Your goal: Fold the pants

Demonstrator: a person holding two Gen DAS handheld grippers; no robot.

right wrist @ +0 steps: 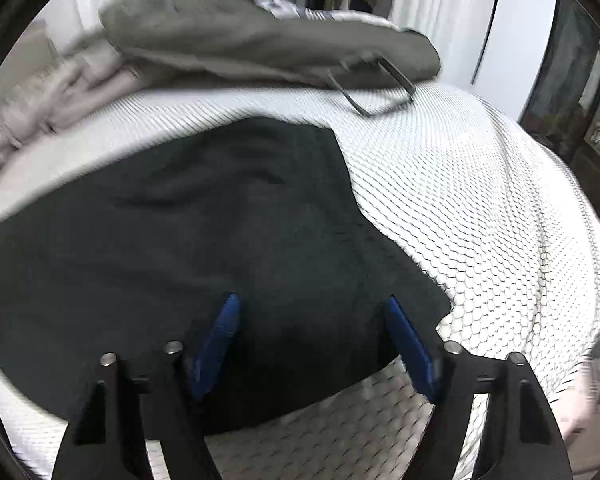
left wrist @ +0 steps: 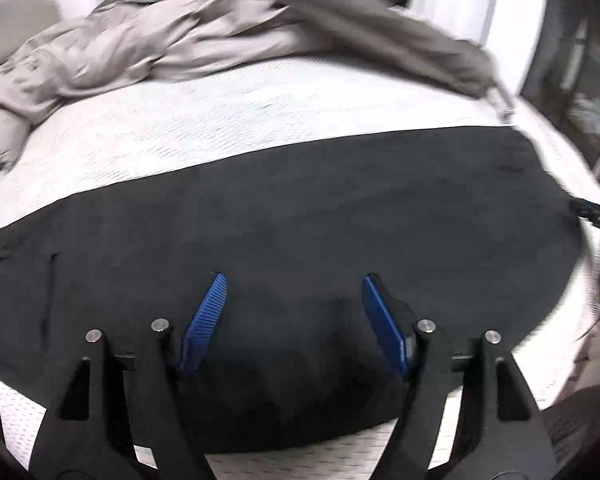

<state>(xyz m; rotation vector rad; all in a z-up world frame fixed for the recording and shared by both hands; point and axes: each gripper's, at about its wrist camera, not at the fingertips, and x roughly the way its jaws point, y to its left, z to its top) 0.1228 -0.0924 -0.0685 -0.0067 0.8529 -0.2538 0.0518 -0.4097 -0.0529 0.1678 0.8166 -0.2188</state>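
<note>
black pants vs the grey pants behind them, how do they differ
The black pants lie spread flat at the near edge of the bed; the grey pants sit bunched farther back, atop beige clothing. Black shows few wrinkles; grey is rumpled. Both rest on the white bedcover.

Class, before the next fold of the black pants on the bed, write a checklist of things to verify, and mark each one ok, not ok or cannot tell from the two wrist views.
1. Left gripper open, nothing between its pads: ok.
2. Right gripper open and empty: ok.
3. Black pants lying flat on the white bed cover: ok, slight ripples.
4. Grey garments clear of the pants: ok.
5. Pants' edges aligned underneath: cannot tell.
</note>
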